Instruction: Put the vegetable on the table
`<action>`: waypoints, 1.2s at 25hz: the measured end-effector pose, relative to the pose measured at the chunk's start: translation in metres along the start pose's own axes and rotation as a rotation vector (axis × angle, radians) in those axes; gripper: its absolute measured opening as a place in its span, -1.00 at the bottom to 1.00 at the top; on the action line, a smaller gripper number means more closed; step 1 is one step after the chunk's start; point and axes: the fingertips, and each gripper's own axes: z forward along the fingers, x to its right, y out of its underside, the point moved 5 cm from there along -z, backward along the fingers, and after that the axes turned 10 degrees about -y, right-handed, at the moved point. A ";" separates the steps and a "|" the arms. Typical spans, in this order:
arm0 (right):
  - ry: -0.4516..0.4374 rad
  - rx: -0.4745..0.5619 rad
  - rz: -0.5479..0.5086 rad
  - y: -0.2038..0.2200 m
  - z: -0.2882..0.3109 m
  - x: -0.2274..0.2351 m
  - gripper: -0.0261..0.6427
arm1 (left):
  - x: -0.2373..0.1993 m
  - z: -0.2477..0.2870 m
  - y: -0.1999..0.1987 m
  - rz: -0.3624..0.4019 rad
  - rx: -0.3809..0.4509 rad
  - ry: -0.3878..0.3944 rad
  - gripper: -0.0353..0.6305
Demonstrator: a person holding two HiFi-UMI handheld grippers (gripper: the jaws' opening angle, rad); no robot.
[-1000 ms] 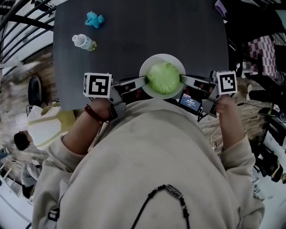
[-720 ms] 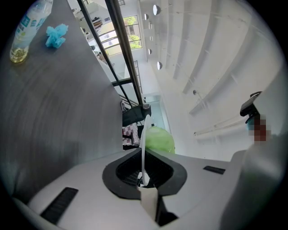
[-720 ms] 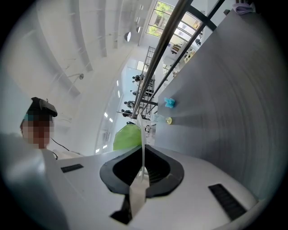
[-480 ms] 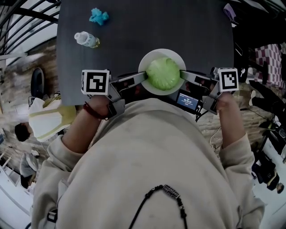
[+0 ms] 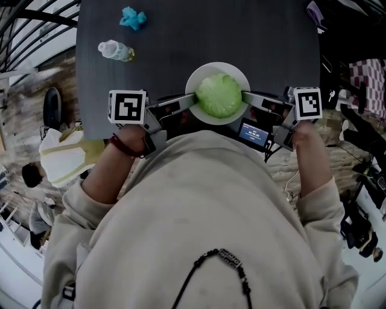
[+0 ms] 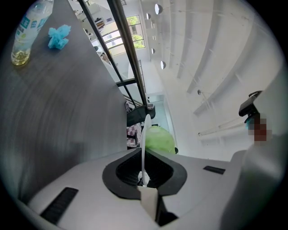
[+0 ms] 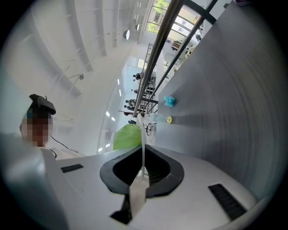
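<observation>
At the dark tabletop (image 5: 199, 36) edge, left tongs (image 5: 190, 103) and right tongs (image 5: 245, 99), nearly level, clamp opposite rims of the plate (image 5: 217, 66) bearing the vegetable (image 5: 218, 95).

Ahead and to my left, a clear plastic bottle with a pale label (image 5: 114, 51) lies on its side, a little yellowish liquid inside. Just beyond it sits a small crumpled turquoise wad (image 5: 132, 18). Down on my left, a cream-and-yellow bag (image 5: 63, 160) rests on the wooden floor (image 5: 24, 111).

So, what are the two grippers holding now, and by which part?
The round white plate with the green round vegetable on it: left gripper and right gripper each clamp its rim, on opposite sides.
</observation>
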 end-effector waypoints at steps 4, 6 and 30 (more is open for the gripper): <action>-0.003 -0.004 -0.001 -0.003 -0.001 0.002 -0.85 | 0.000 0.002 -0.001 -0.005 0.006 0.000 -0.84; 0.002 -0.011 -0.005 -0.004 0.000 0.004 -0.85 | -0.003 0.002 -0.002 -0.008 0.007 -0.010 -0.84; 0.014 -0.026 -0.001 -0.013 -0.010 0.039 -0.85 | -0.026 0.026 -0.007 -0.040 0.058 -0.031 -0.84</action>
